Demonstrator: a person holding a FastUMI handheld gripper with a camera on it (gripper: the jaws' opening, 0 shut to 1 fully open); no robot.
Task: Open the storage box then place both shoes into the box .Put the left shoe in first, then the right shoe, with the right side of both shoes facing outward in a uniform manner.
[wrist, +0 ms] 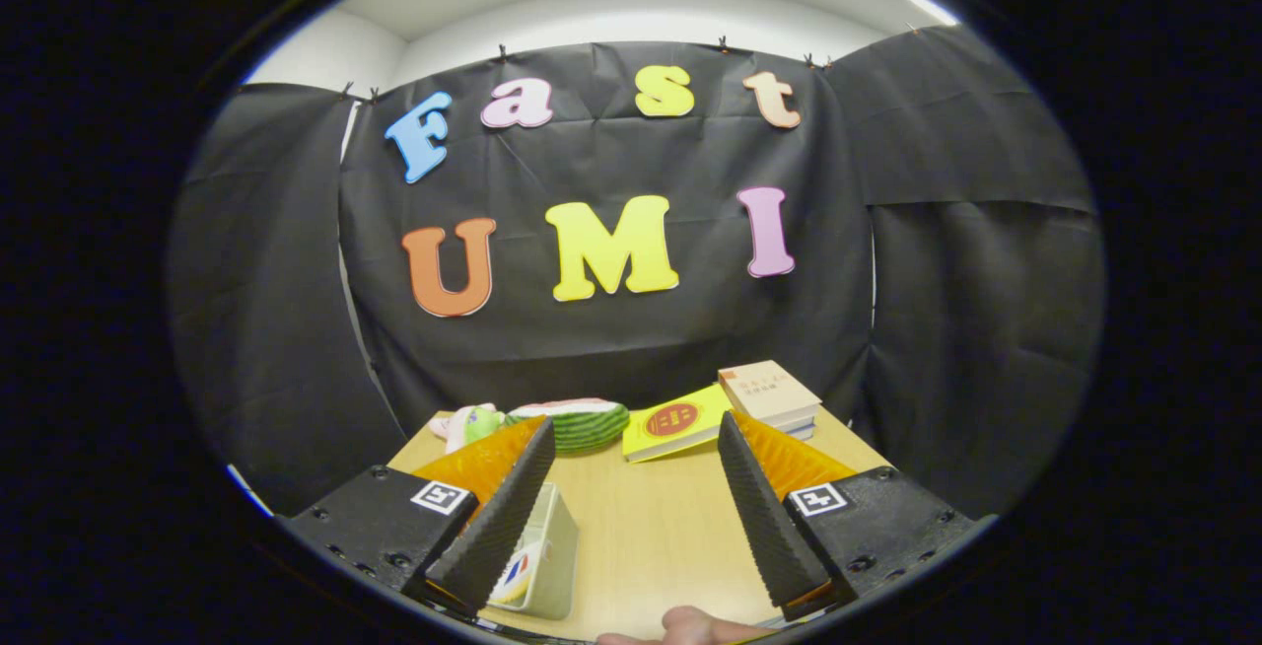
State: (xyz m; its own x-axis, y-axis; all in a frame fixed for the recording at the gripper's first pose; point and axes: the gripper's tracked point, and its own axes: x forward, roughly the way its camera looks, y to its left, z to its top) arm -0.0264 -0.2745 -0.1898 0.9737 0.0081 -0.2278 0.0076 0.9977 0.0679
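Note:
My gripper (636, 428) is open and held above a light wooden table (651, 537), with nothing between its fingers. A whitish translucent storage box (552, 551) sits on the table low down, right beside my left finger (503, 517), which hides part of it. Something white with a red and blue mark (517, 571) shows at the box's near end; I cannot tell whether it is a shoe. A bit of a person's hand (690, 628) shows close in, below and between the fingers.
At the table's far edge, beyond the fingers, lie a green striped watermelon-shaped thing (582, 425), a pale green and pink soft item (471, 423), a yellow book (675, 425) and a stack of books (774, 395). Black cloth walls close off the back and sides.

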